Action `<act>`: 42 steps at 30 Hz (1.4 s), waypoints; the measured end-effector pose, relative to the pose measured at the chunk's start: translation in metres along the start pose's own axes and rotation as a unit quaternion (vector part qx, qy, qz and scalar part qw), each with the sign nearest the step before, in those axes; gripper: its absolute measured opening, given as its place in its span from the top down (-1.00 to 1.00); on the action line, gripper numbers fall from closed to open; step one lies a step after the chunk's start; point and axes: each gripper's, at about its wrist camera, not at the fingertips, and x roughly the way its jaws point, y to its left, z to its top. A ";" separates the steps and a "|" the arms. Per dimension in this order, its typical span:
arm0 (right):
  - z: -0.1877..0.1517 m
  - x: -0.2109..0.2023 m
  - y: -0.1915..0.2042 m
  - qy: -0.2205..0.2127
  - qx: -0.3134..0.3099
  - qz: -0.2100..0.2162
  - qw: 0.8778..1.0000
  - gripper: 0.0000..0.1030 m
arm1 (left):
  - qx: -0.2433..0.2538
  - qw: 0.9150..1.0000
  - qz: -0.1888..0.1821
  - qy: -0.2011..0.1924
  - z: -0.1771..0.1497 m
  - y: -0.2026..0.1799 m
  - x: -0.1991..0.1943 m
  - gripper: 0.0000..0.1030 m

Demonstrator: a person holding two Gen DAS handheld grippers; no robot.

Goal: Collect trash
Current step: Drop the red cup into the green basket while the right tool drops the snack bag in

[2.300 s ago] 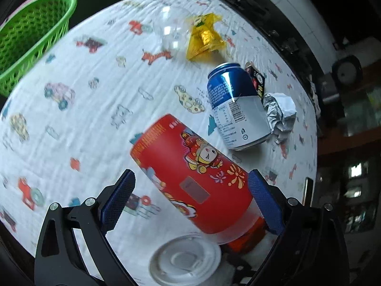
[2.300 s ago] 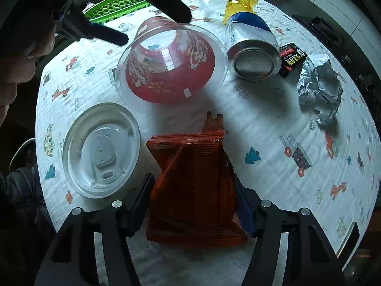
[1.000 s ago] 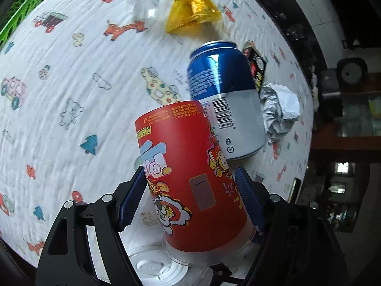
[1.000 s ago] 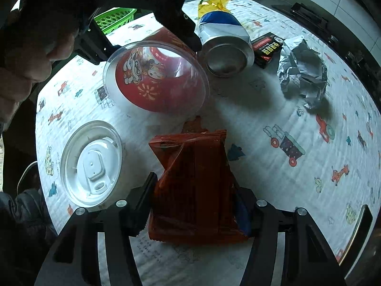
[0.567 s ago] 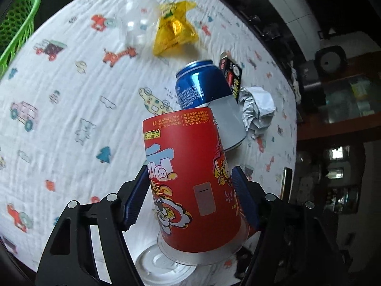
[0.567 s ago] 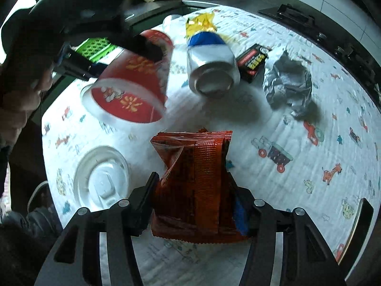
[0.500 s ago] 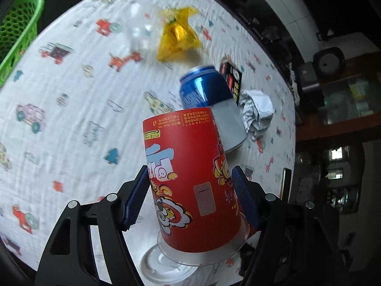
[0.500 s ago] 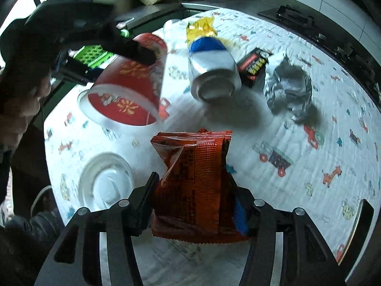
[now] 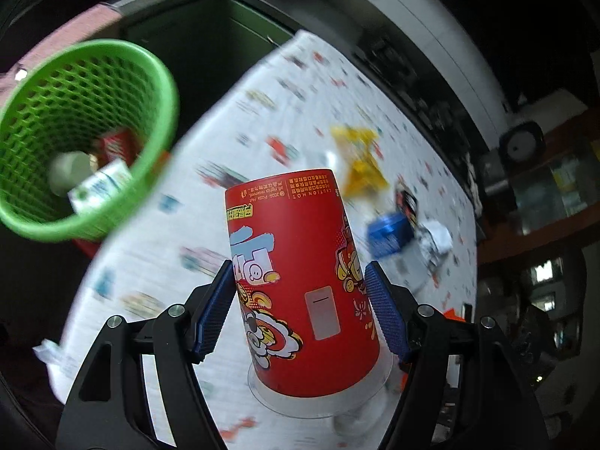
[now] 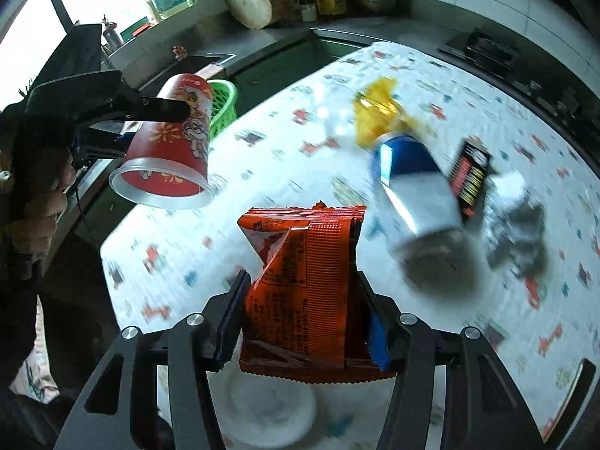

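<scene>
My left gripper (image 9: 300,268) is shut on a red printed paper cup (image 9: 285,225), held bottom-forward and lifted off the table. Ahead and to the left is a green mesh basket (image 9: 157,86) with a few pieces of trash inside. In the right wrist view the same cup (image 10: 168,150) hangs beside the basket (image 10: 225,105), with a hand behind the left gripper. My right gripper (image 10: 302,277) is shut on a crumpled orange-red snack packet (image 10: 311,247), raised above the patterned tablecloth (image 10: 262,172).
On the cloth lie a blue and silver can (image 10: 416,191), a yellow wrapper (image 10: 378,112), a small black box (image 10: 468,172), crumpled foil (image 10: 521,232) and a white plastic lid (image 10: 270,412). A dark counter and sink run behind the table.
Both grippers rose off the table with their items. The left one swung the cup leftward, and the green basket came into its view. The right one lifted the packet.
</scene>
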 end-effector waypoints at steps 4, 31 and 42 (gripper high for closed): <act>0.024 0.012 0.025 -0.002 -0.005 0.009 1.000 -0.04 | -0.018 0.999 0.020 -0.032 0.022 0.041 -0.027 -0.33; 0.154 0.109 0.149 -0.008 -0.009 0.073 0.997 -0.04 | -0.053 0.990 0.103 -0.077 0.103 0.206 -0.024 -0.39; 0.183 0.145 0.156 -0.004 0.014 0.080 0.997 -0.04 | -0.049 0.988 0.107 -0.100 0.092 0.214 -0.048 -0.47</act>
